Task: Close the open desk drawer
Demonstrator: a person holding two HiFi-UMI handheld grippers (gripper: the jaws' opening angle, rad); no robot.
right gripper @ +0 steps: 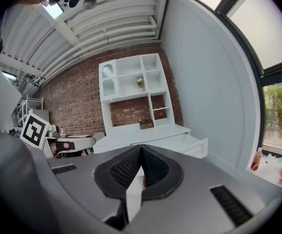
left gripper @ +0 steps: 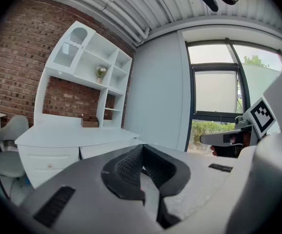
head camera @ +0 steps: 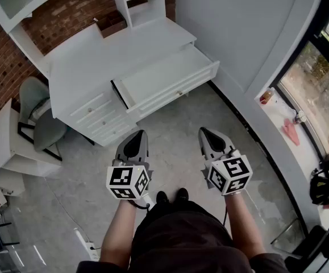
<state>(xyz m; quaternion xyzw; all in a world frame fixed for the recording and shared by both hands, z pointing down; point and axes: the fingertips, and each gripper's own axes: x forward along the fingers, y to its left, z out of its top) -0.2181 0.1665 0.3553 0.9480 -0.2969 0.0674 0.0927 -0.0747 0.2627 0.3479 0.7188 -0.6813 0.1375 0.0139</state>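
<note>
The white desk (head camera: 96, 56) stands against the brick wall ahead of me. Its wide centre drawer (head camera: 167, 78) is pulled out, empty inside, with a small knob (head camera: 180, 93) on its front. Both grippers hover over the floor, short of the drawer and touching nothing. My left gripper (head camera: 138, 134) is shut and empty; so is my right gripper (head camera: 205, 132). The left gripper view has the jaws (left gripper: 141, 147) closed to a point, with the desk (left gripper: 67, 136) behind. The right gripper view shows the shut tips (right gripper: 141, 147) aimed at the open drawer (right gripper: 192, 145).
A stack of small side drawers (head camera: 99, 115) sits left of the open one. A grey chair (head camera: 39, 118) stands left of the desk. A white hutch (head camera: 141, 1) rises at the desk's back. The window sill (head camera: 280, 115) at right holds a small bottle (head camera: 265, 96).
</note>
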